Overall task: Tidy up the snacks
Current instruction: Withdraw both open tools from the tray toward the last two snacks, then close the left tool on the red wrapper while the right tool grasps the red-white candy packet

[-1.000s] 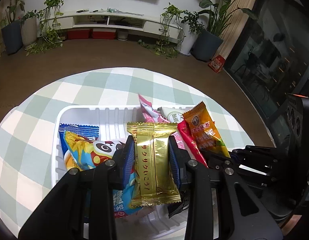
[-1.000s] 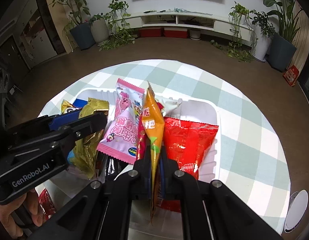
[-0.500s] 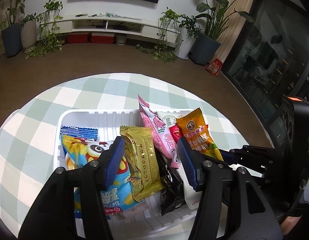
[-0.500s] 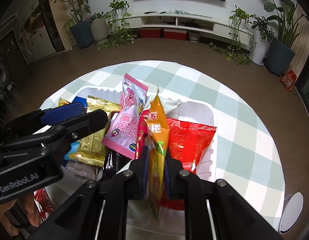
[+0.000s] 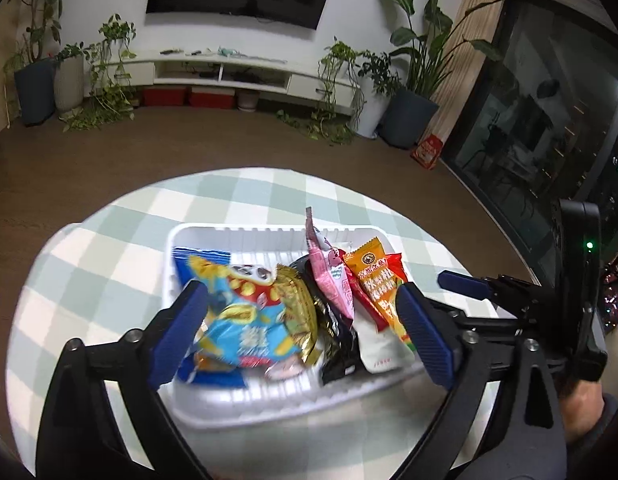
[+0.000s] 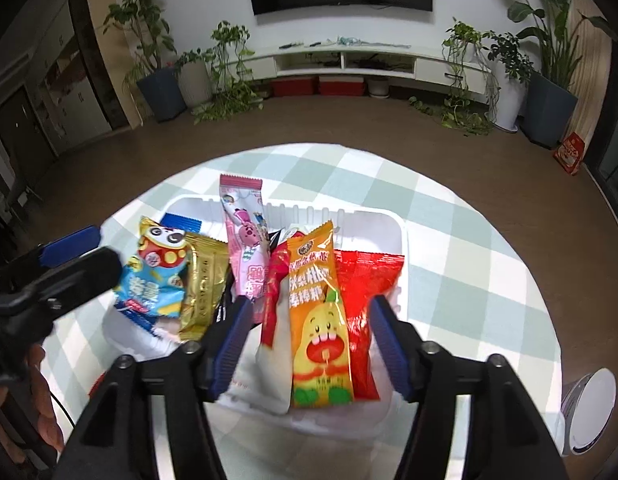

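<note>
A white tray (image 5: 269,236) (image 6: 393,224) on the checked round table (image 5: 229,188) holds several snack packets. A gold packet (image 5: 297,304) (image 6: 201,284) lies in it beside a blue cartoon packet (image 5: 245,320) (image 6: 157,276). An orange packet (image 6: 317,312) (image 5: 377,280) rests on a red packet (image 6: 365,284), next to a pink one (image 6: 245,232) (image 5: 329,272). My left gripper (image 5: 305,332) hangs over the tray with its jaws opening wide, touching nothing. My right gripper (image 6: 309,340) also has its jaws opening; the orange packet lies loose between them, free of the pads.
A white round object (image 6: 589,408) sits at the table's right edge. The person's hands (image 6: 41,392) (image 5: 581,408) hold the grippers. Beyond the table are brown floor, potted plants (image 6: 157,76), a low white TV shelf (image 6: 349,60) and dark glass doors (image 5: 549,128).
Both grippers opened and pulled up and back from the tray. The left let go of the gold packet, the right let go of the orange packet; both packets now lie in the tray.
</note>
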`<action>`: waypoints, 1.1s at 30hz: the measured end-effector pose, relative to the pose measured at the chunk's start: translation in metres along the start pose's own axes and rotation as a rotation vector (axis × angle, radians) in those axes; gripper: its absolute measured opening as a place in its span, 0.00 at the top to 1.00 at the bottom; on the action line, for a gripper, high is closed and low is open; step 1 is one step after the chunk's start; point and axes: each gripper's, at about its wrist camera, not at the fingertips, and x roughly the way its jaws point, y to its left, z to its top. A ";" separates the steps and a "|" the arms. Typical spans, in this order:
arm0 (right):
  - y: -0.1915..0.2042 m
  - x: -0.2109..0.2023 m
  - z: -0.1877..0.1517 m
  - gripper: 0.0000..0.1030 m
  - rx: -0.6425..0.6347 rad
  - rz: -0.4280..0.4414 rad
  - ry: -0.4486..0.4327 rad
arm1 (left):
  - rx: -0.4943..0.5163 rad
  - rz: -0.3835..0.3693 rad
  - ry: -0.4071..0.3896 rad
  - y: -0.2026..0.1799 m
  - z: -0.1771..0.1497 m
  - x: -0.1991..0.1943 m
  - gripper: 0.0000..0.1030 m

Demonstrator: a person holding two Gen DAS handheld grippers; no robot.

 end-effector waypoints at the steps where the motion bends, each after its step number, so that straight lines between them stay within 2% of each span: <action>1: -0.002 -0.009 -0.004 0.31 0.018 0.017 -0.022 | 0.009 0.009 -0.014 0.002 -0.002 -0.011 0.03; 6: -0.006 -0.055 -0.033 0.16 0.058 0.064 -0.114 | 0.037 0.045 -0.088 0.017 -0.028 -0.068 0.01; 9: -0.003 -0.081 -0.064 0.13 0.084 0.105 -0.141 | 0.058 0.105 -0.137 0.028 -0.056 -0.098 0.00; 11: 0.003 -0.096 -0.086 0.13 0.095 0.121 -0.157 | 0.032 0.129 -0.078 0.038 -0.076 -0.107 0.01; 13: 0.011 -0.107 -0.109 0.13 0.090 0.150 -0.158 | -0.011 0.117 -0.053 0.052 -0.098 -0.114 0.01; 15: 0.024 -0.114 -0.133 0.13 0.069 0.190 -0.139 | 0.013 0.076 -0.020 0.058 -0.116 -0.114 0.01; 17: 0.040 -0.119 -0.158 0.13 0.029 0.226 -0.115 | 0.102 0.054 0.034 0.057 -0.127 -0.108 0.01; 19: 0.055 -0.119 -0.178 0.14 -0.019 0.233 -0.078 | 0.245 0.021 0.077 0.051 -0.136 -0.101 0.01; 22: 0.067 -0.114 -0.196 0.13 -0.046 0.242 -0.051 | 0.444 0.008 0.132 0.044 -0.141 -0.093 0.00; 24: 0.070 -0.108 -0.200 0.14 -0.034 0.261 -0.024 | 0.531 0.016 0.163 0.040 -0.140 -0.081 0.01; 26: 0.074 -0.105 -0.201 0.15 -0.040 0.265 -0.020 | 0.587 0.004 0.190 0.041 -0.137 -0.072 0.01; 29: 0.085 -0.099 -0.199 0.16 -0.083 0.241 -0.013 | 0.615 -0.065 0.221 0.041 -0.132 -0.057 0.01; 33: 0.093 -0.090 -0.202 0.26 -0.115 0.223 0.009 | 0.735 -0.073 0.285 0.033 -0.133 -0.034 0.01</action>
